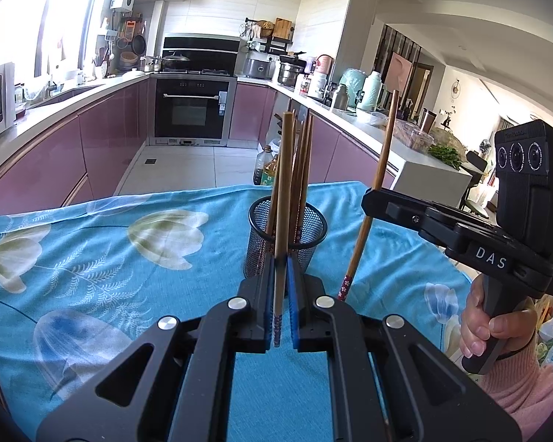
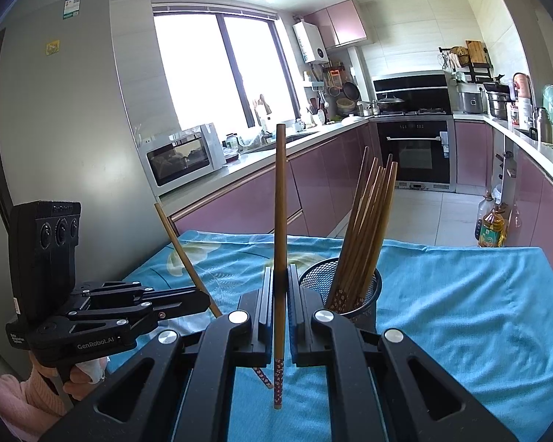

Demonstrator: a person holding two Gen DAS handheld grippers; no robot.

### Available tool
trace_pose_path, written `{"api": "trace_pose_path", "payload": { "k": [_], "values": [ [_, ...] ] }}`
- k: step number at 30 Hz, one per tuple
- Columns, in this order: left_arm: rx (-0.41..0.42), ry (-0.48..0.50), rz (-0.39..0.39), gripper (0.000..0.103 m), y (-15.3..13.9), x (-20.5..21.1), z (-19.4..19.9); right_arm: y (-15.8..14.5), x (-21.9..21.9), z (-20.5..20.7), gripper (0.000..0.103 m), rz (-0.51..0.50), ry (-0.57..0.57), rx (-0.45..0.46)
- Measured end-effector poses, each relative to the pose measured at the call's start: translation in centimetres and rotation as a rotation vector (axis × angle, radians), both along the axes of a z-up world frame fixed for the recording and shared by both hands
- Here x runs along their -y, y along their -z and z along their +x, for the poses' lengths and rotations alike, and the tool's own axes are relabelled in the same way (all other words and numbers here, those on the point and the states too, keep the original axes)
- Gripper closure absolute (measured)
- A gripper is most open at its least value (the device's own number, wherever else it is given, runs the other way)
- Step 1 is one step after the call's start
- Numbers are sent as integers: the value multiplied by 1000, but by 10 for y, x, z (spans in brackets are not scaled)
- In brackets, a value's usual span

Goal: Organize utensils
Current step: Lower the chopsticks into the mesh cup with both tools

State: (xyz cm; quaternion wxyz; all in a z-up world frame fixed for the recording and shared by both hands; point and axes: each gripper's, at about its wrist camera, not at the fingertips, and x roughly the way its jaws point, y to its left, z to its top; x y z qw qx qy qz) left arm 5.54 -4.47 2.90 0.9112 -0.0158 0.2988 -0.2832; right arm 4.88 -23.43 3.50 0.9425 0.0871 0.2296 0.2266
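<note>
Chopsticks are the objects being sorted: one is clamped upright in the left gripper (image 1: pixel 280 269), another (image 2: pixel 279 243) likewise in the right gripper (image 2: pixel 280 283), each with its patterned end hanging below the jaws. Both pairs of jaws are clenched on their thin sticks. The mesh cup (image 2: pixel 341 293) stands on the blue floral cloth (image 2: pixel 461 302), just beyond both grippers, already holding a leaning bundle of chopsticks (image 2: pixel 368 221). Likely hazards from here: a narrow round stick may pivot or slip between the flat pads if tilted; a lowered tip may strike the bundle or the rim and be deflected outside; a sideways push could tip the light cup, whose contents lean to one side; and the two grippers, close together, may collide at the opening.
</note>
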Motion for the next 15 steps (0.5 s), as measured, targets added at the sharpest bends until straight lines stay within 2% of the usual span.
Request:
{"api": "trace_pose_path", "payload": {
  "k": [15],
  "values": [
    [17, 1, 5, 96, -6, 2, 0, -8, 1, 5, 97, 1, 7, 12]
  ]
}}
